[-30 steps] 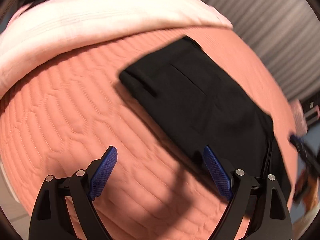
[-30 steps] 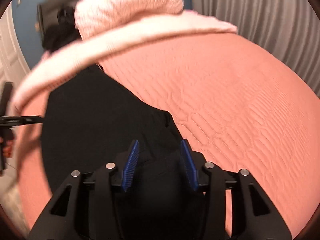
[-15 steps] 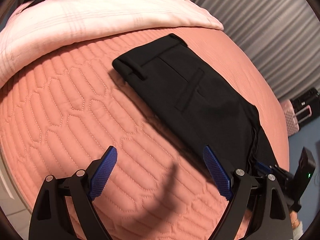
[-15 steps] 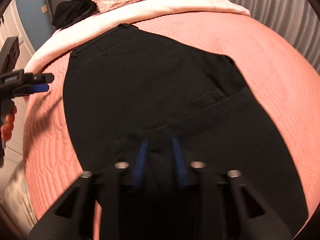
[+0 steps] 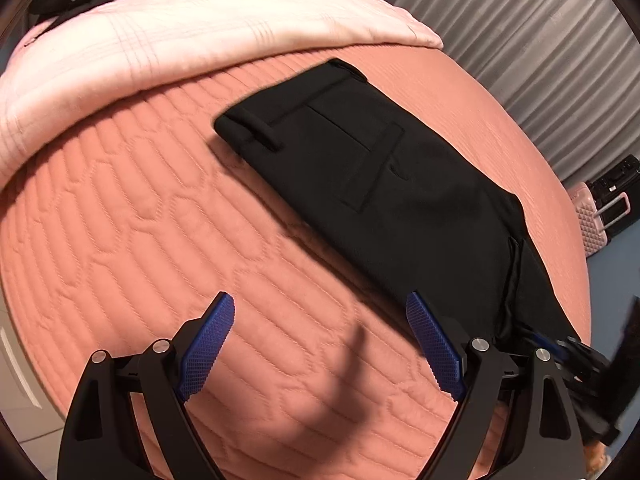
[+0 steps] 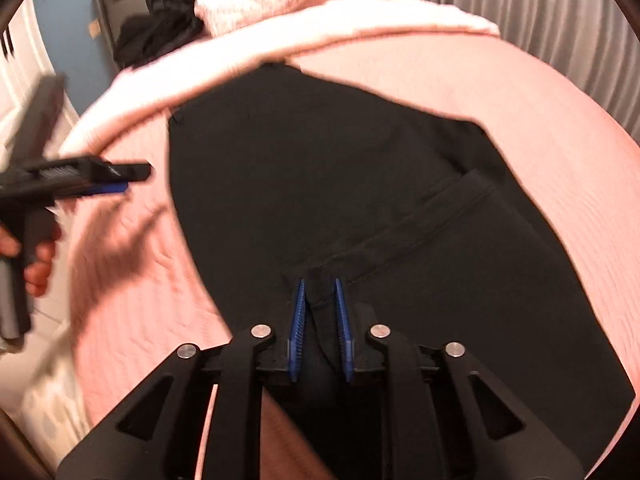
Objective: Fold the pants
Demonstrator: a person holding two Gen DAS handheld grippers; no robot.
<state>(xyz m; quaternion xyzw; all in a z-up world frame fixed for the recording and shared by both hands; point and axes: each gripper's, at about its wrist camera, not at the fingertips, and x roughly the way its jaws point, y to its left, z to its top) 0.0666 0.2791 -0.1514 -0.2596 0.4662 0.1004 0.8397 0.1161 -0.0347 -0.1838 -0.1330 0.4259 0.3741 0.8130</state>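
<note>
Your right gripper (image 6: 319, 304) has swung in over the folded black dress pants (image 5: 384, 184) on the salmon quilted bed (image 5: 132, 216); its fingers, just reopened a little, stand narrow around a pinch of cloth at the near end. The pants' long axis runs away from it. Your left gripper (image 5: 320, 320) hovers beside them, fingers wide, empty.
</note>
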